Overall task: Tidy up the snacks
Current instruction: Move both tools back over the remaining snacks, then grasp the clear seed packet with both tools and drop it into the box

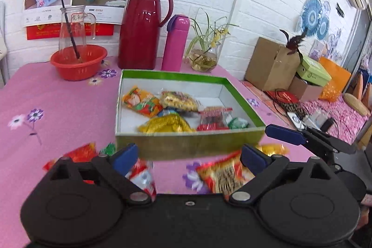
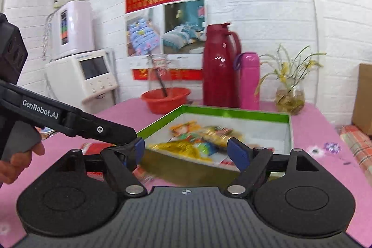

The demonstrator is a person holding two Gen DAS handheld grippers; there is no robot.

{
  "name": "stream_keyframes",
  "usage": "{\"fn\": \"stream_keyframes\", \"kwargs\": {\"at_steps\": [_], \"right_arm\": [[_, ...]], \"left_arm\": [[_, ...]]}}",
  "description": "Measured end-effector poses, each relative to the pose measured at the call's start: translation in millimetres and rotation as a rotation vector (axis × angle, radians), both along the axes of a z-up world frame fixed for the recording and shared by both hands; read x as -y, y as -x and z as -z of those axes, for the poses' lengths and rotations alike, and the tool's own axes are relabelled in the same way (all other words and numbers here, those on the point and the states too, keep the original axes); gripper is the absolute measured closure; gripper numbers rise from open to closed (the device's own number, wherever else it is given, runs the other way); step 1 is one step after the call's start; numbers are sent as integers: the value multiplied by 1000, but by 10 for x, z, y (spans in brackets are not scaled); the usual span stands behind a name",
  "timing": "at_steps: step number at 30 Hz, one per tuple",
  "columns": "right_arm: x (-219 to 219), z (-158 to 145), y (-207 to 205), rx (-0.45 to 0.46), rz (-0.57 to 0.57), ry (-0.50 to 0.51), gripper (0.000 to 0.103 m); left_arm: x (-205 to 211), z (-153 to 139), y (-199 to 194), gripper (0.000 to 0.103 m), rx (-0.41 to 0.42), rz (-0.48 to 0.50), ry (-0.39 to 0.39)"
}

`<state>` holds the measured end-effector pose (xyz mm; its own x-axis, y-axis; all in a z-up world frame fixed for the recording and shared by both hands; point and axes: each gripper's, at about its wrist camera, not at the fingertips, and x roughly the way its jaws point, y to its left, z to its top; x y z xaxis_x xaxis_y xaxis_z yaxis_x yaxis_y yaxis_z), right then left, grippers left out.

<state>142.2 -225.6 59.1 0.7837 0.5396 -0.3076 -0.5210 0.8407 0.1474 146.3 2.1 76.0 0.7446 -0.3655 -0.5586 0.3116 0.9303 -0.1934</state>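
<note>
We judge the tidying to be roughly half done. Inside the green box [image 1: 186,145] we count about five or six snack packets: an orange one [image 1: 141,101] at the far left, a yellow-patterned one [image 1: 180,100] beside it, a gold one [image 1: 166,123] near the front wall, a red-and-clear one [image 1: 215,119] to the right and a small green one [image 1: 238,123] at the near right corner. The left part of the box floor is bare, so we have room.

Still out on the pink tablecloth [image 1: 46,97], all on the near side of the box, we see a red packet [image 1: 80,152] at the left, a scrap of green wrapper [image 1: 108,148] next to it, a red-and-white packet [image 1: 144,176], an orange-red packet [image 1: 223,174] and a yellow one [image 1: 275,149] at the right. So we put four or five packets as left to move.

Our left gripper [image 1: 188,158] hangs over these loose packets with its jaws wide apart and nothing between them. Our right gripper [image 2: 188,151] sits just near the front wall of the box, jaws likewise spread and empty.

At the far edge of the table, a red basin [image 1: 79,62] holds a glass jug [image 1: 74,34] with a dark stick in it.
</note>
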Motion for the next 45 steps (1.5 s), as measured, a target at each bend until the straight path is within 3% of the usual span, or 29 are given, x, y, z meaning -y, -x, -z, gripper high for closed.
{"fn": "stream_keyframes", "kwargs": {"at_steps": [9, 13, 18, 20, 22, 25, 28, 33, 39, 45], "right_arm": [[-219, 289, 572, -124, -158, 64, 0], [-441, 427, 759, -199, -260, 84, 0], [-690, 487, 871, -230, -310, 81, 0], [-732, 478, 870, -238, -298, 78, 0], [-732, 462, 870, -239, -287, 72, 0], [-688, 460, 866, -250, -284, 59, 0], [-699, 484, 851, -269, -285, 69, 0], [-768, 528, 877, -292, -304, 64, 0], [-811, 526, 876, -282, -302, 78, 0], [-816, 565, 872, -283, -308, 124, 0]], "left_arm": [[-395, 342, 582, 0, -75, -47, 9], [-523, 420, 607, 0, -84, -43, 20], [-463, 516, 426, 1, -85, 38, -9], [-460, 609, 364, 21, -130, 60, 1], [-482, 700, 364, 31, -182, 64, 18], [-554, 780, 455, 29, -245, 51, 78], [-574, 781, 572, 27, -300, 121, 180], [-593, 757, 684, 23, -259, 59, 128], [-651, 749, 768, 24, -267, 99, 151], [-603, 820, 760, 17, -292, 130, 174]]}}
